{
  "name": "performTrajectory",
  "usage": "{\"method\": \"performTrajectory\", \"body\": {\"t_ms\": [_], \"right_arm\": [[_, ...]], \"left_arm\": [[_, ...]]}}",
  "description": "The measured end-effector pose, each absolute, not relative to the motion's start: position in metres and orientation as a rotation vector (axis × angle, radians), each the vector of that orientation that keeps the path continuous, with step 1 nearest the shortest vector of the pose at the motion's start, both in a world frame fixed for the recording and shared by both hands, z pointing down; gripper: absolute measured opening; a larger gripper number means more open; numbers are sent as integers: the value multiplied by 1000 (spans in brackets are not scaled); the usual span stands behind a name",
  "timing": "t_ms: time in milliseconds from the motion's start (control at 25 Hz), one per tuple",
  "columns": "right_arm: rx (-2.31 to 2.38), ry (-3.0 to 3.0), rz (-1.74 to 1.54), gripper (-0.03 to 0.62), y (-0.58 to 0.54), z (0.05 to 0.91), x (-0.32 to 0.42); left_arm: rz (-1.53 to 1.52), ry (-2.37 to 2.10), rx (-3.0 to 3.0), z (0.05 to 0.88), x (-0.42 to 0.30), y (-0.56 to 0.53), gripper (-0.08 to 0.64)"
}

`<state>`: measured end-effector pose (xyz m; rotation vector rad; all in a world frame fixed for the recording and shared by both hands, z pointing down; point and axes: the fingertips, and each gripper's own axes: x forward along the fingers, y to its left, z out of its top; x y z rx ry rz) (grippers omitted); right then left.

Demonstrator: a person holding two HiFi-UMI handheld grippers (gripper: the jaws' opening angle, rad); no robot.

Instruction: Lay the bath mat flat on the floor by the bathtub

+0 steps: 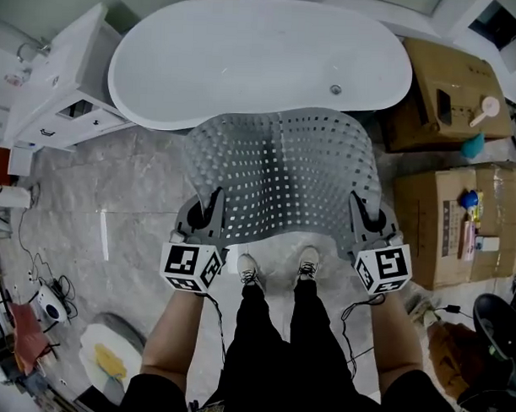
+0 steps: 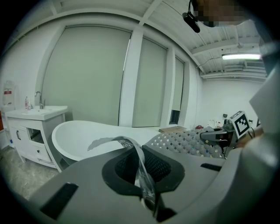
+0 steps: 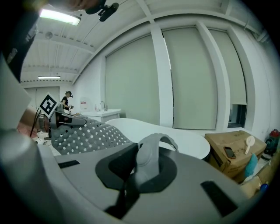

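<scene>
Holding the bath mat [image 1: 280, 172] by its two near corners, you stand facing the bathtub [image 1: 246, 61], which lies at 12 o'clock in the head view.

- Left hand-held gripper [image 1: 212, 209]: jaws pressed together on the mat's near left corner. Its own view shows the thin edge pinched between the pads [image 2: 146, 186], the corner flap curling over towards 11 o'clock.
- Right hand-held gripper [image 1: 360, 215]: jaws clamped on the near right corner. Its own view shows a grey fold of mat rising out of the jaws [image 3: 146, 164].
- Mat: grey, dotted with square holes, bowed upward in a hump between the two grippers. Far edge sits close under the tub's rim; contact with the floor [image 1: 131, 196] cannot be told.
- Your shoes [image 1: 250, 271] are at 6 o'clock of the mat, just beside its near edge.
- Cardboard boxes [image 1: 447, 224] at 3 o'clock; white cabinet [image 1: 64, 84] at 10 o'clock.
</scene>
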<state>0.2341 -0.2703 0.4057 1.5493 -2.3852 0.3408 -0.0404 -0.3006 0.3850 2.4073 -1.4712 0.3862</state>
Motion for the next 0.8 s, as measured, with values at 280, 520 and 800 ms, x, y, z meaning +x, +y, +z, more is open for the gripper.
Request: {"method": "performTrajectory", "body": {"t_ms": [280,520,800], "right_arm": [[1560,-2354,335,26,-269,451,215],[1536,-2333,305,28,-271,495,196],[1518,-2308,356,28,-270,555,188]], "left_arm": [[418,-1460,2408,441,-55,-302,31],[434,-1484,2377,492,-71,-298,31],[483,-1481,2341,554,-81,-300,31]]}}
